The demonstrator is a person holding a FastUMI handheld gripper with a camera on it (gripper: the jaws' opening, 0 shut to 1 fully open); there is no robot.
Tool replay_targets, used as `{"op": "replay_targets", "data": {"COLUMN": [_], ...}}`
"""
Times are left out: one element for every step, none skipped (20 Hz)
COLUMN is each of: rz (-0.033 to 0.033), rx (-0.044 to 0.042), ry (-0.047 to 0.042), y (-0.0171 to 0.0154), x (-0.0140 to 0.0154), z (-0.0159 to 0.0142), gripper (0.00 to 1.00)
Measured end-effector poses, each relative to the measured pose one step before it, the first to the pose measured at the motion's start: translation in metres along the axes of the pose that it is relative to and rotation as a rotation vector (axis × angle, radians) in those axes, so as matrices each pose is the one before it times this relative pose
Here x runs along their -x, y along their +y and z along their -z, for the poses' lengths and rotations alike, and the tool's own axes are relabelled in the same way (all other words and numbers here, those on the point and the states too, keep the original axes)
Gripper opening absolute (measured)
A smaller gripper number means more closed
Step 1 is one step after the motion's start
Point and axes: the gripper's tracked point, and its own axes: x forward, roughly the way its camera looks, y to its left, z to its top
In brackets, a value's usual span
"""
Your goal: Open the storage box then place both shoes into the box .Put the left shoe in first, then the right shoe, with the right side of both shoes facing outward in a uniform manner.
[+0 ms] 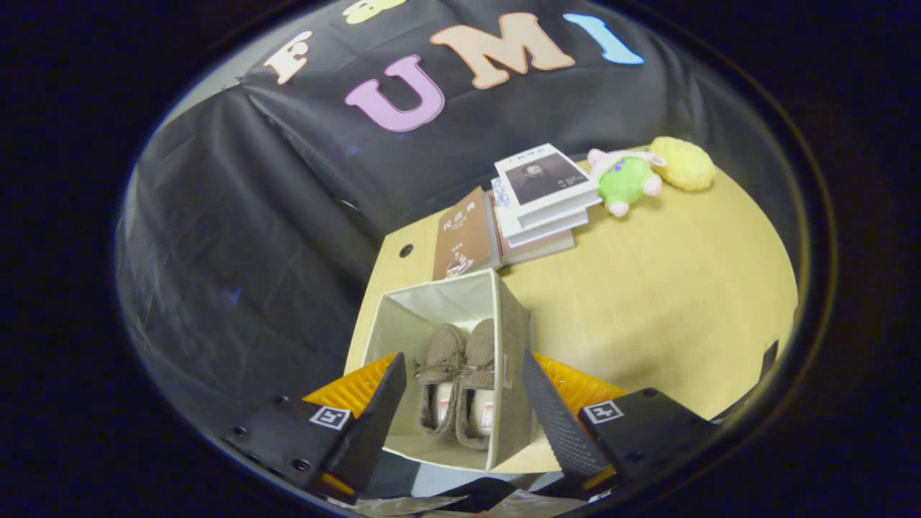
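1. Storage box (pixel 514 360): fabric cube, open at the top, standing on the wooden worktop (pixel 662 302) near its corner, just ahead of and between the jaws.
2. Left-hand shoe (pixel 440 381) and right-hand shoe (pixel 478 381): grey felt pair, both inside the box, side by side and touching, laces tied across them.
3. Orientation: each shoe's long axis runs away from the gripper; rounded toes point toward the far wall of the box, heel openings toward the gripper. Which is the left shoe I cannot tell.
4. Gripper (pixel 460 403): jaws wide apart, holding nothing, hovering above the box, one finger to either side of it.
5. Progress, as judged: box opened, both shoes placed; little or nothing appears left beyond drawing the gripper clear.
6. Bystanders: stack of books (pixel 543 198) and soft toys (pixel 626 180) beyond the box, well apart from it.
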Motion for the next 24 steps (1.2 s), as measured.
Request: {"op": "replay_targets", "data": {"rz": [-0.01231, -0.00483, -0.00455, -0.00713, -0.00624, -0.00322, 0.00733, 0.01338, 0.02296, 0.02137, 0.02169, 0.02722, 0.03247, 0.03369, 0.03351, 0.02322, 0.01979, 0.01694, 0.01268, 0.01796, 0.01835, 0.01200, 0.00732, 0.00094], "rx": [0.03792, 0.04093, 0.03890, 0.03522, 0.02761, 0.02585, 0.02570, 0.02113, 0.02146, 0.01884, 0.01650, 0.01787, 0.02575, 0.03071, 0.02917, 0.02792, 0.02020, 0.01733, 0.01305, 0.00714, 0.00458, -0.00424, -0.00998, -0.00732], "ry": [-0.02714, -0.02897, -0.03034, -0.03199, -0.03731, -0.03890, -0.06317, -0.06292, -0.06069, -0.05249, -0.04036, -0.04311, -0.04192, -0.03964, -0.04188, -0.02944, -0.02767, -0.02193, -0.01223, -0.01273, -0.00683, -0.00808, -0.00756, -0.00692], "y": [0.00120, -0.00212, -0.00291, -0.00005, -0.00362, -0.00739, -0.00936, -0.01025, -0.01414, -0.01413, -0.01449, -0.01493, -0.01801, -0.01831, -0.01683, -0.01273, -0.01112, -0.00980, -0.00934, -0.00746, -0.00735, -0.00360, -0.00150, -0.00087], "x": [0.00543, 0.00618, 0.00733, 0.00934, 0.00884, 0.00800, 0.01152, 0.00847, 0.00876, 0.00814, 0.00639, 0.00756, 0.00666, 0.00785, 0.00519, 0.00474, 0.00491, 0.00402, 0.00474, 0.00268, 0.00125, 0.00030, 0.00066, 0.00006], "z": [-0.00572, -0.00566, -0.00583, -0.00572, -0.00761, -0.00834, -0.01621, -0.01558, -0.01678, -0.01097, -0.00982, -0.00982, -0.01035, -0.01165, -0.00868, -0.00520, -0.00512, -0.00355, -0.00407, 0.00115, 0.00052, 0.00076, -0.00042, -0.00076], "gripper": [1.00, 1.00, 1.00, 1.00, 1.00, 1.00, 1.00, 1.00, 1.00, 1.00, 1.00, 1.00, 1.00, 1.00, 1.00, 1.00, 1.00, 1.00, 1.00, 1.00, 1.00, 1.00, 1.00, 1.00]}}
